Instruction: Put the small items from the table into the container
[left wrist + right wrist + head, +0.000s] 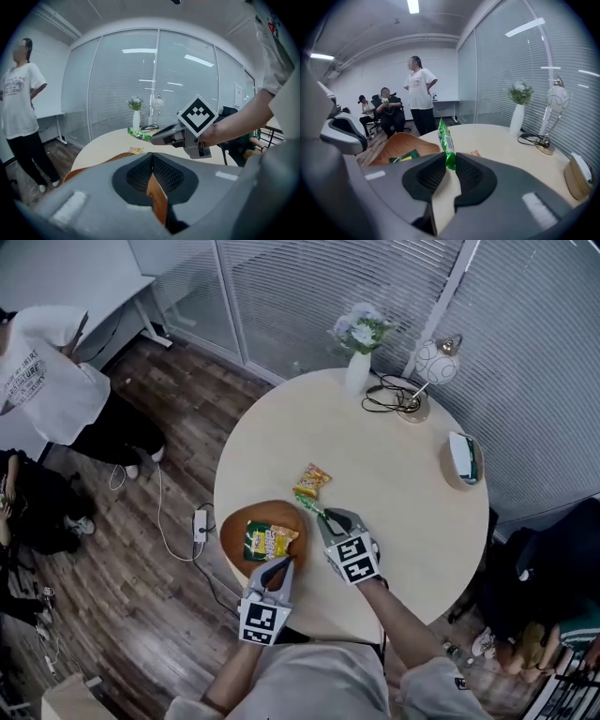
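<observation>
A brown wooden bowl point(234, 526) stands at the near left edge of the round table point(394, 484), with a green-and-yellow packet point(270, 542) lying in it. My right gripper point(328, 517) is shut on the end of a slim green packet point(307, 504), which it holds in the air just right of the bowl; the packet point(445, 140) sticks up from the jaws point(450, 161). An orange snack packet point(312, 481) lies on the table beyond. My left gripper point(277, 568) hovers at the bowl's near rim, shut point(151, 157) with nothing in it.
A white vase of flowers point(358, 348), a round lamp with a coiled cable point(427, 371) and a wooden tissue holder point(462, 460) stand at the table's far side. People stand and sit to the left point(47, 371). A power strip point(200, 524) lies on the floor.
</observation>
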A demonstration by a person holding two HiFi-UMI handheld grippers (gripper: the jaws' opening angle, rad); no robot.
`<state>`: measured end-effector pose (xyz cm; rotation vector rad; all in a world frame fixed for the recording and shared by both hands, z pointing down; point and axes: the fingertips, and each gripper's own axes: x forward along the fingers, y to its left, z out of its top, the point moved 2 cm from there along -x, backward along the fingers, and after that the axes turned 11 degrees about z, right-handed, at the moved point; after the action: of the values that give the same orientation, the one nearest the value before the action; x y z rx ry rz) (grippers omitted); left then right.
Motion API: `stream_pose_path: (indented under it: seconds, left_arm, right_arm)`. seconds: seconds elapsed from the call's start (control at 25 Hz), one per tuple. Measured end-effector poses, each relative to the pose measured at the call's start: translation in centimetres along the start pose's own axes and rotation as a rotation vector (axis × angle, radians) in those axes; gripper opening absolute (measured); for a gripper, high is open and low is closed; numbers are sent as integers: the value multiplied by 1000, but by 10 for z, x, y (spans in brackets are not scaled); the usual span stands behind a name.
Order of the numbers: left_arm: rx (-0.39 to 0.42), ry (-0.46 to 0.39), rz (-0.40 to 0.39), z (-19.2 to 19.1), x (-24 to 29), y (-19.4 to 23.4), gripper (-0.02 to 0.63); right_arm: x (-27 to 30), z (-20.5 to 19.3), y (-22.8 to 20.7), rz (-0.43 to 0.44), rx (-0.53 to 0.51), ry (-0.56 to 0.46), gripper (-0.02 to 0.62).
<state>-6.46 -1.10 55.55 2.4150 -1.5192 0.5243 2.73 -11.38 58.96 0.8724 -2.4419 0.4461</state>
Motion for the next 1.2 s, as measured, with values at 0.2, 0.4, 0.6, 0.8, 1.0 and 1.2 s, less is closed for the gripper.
stream_pose_path:
  seconds: [0.2,0.4,0.6,0.8,1.0,1.2]
  left_arm:
    - [-32,9,89,-14,-30,35,-2]
    - [-52,9,140,-23,-49,54,-3]
    - [-66,11,163,-30,-62,62,-2]
    - [-75,8,163,-31,-65,59,-2]
    - [-73,-2,152,-27,-55,55,-2]
    - [-64,-18,136,-20,-40,46,-3]
  right_arm:
    - [44,1,61,119,-44,46,61]
    - [68,-18,90,168,-82,123,61]
    - [75,-29,100,169,-93,172,64]
    - [74,-35,102,175,-83,180,107]
    - [55,-25,95,146,-58,112,81]
    - [18,-14,70,48,-11,-24,28]
